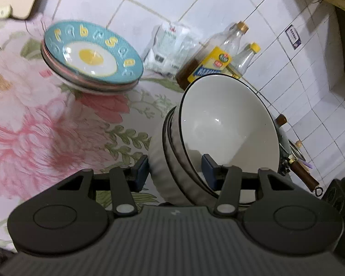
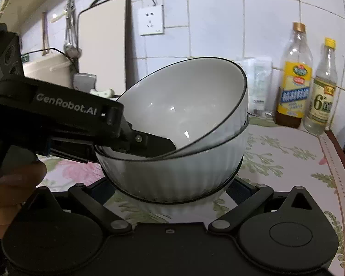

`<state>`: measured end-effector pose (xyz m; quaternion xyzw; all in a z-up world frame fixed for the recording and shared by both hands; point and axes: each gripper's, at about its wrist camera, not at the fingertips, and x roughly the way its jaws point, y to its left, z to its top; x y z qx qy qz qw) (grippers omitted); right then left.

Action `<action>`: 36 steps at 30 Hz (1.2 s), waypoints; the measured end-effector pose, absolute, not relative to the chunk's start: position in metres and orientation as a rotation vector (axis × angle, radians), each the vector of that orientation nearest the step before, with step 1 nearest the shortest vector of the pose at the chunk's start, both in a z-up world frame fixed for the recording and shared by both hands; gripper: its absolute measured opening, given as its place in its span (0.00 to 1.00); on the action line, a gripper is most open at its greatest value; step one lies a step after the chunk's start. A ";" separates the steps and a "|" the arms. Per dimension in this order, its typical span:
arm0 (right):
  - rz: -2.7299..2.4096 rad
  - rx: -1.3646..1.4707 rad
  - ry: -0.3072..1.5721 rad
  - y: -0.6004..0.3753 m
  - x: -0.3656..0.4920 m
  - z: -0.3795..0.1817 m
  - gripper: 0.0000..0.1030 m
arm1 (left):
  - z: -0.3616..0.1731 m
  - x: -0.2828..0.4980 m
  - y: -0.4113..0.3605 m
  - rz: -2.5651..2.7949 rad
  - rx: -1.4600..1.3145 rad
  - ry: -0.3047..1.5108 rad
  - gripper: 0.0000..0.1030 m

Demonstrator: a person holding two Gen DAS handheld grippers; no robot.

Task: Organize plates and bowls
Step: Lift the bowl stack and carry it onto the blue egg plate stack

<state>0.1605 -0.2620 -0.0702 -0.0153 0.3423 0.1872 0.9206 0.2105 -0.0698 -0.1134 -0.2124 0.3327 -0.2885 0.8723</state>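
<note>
My left claw (image 1: 176,171) pinches the tilted top bowl's (image 1: 227,124) rim; my right claw (image 2: 170,185) straddles the stack, spread. Slippage risks chipping.

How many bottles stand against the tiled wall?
2: the taller gold-capped bottle with brown liquid at its bottom, and the smaller yellow-capped bottle beside it. None seems hidden.

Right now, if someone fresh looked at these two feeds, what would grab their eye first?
The tilted white bowl, leaning in a stack of ribbed white bowls, with the left gripper straddling its rim. Behind, toward the tiled wall, sits a teal fried-egg plate atop a plate stack on the floral tablecloth.
</note>
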 end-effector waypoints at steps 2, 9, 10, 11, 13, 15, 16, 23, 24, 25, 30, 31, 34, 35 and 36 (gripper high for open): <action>0.403 -0.036 0.700 -0.257 0.161 -0.064 1.00 | -0.107 0.206 -0.064 -0.587 -0.442 0.680 0.46; 0.468 -0.045 0.680 -0.238 0.177 -0.046 1.00 | -0.080 0.208 -0.041 -0.532 -0.448 0.651 0.46; 0.476 -0.040 0.680 -0.236 0.182 -0.044 1.00 | -0.075 0.211 -0.038 -0.522 -0.443 0.649 0.46; 0.485 -0.037 0.677 -0.233 0.186 -0.042 1.00 | -0.071 0.214 -0.035 -0.513 -0.440 0.646 0.46; 0.498 -0.035 0.668 -0.227 0.196 -0.038 1.00 | -0.062 0.224 -0.027 -0.518 -0.429 0.652 0.46; 0.501 -0.045 0.646 -0.220 0.205 -0.032 1.00 | -0.054 0.238 -0.016 -0.542 -0.451 0.667 0.46; 0.503 -0.059 0.633 -0.216 0.210 -0.029 1.00 | -0.050 0.243 -0.011 -0.543 -0.455 0.667 0.46; 0.546 -0.059 0.622 -0.196 0.258 -0.020 1.00 | -0.031 0.281 0.007 -0.490 -0.458 0.641 0.46; 0.549 -0.055 0.623 -0.194 0.266 -0.022 1.00 | -0.031 0.288 0.008 -0.484 -0.461 0.643 0.46; 0.553 -0.058 0.622 -0.191 0.273 -0.023 0.99 | -0.030 0.296 0.009 -0.479 -0.461 0.644 0.46; 0.579 -0.039 0.658 -0.186 0.315 -0.038 1.00 | -0.038 0.335 0.010 -0.437 -0.462 0.659 0.47; 0.583 -0.036 0.664 -0.186 0.322 -0.043 1.00 | -0.041 0.341 0.012 -0.433 -0.468 0.661 0.47; 0.597 -0.029 0.675 -0.183 0.340 -0.056 1.00 | -0.050 0.363 0.016 -0.416 -0.489 0.677 0.47; 0.599 -0.028 0.679 -0.182 0.346 -0.060 1.00 | -0.053 0.369 0.017 -0.409 -0.488 0.680 0.47; 0.605 -0.023 0.687 -0.181 0.351 -0.064 1.00 | -0.055 0.374 0.017 -0.400 -0.487 0.685 0.47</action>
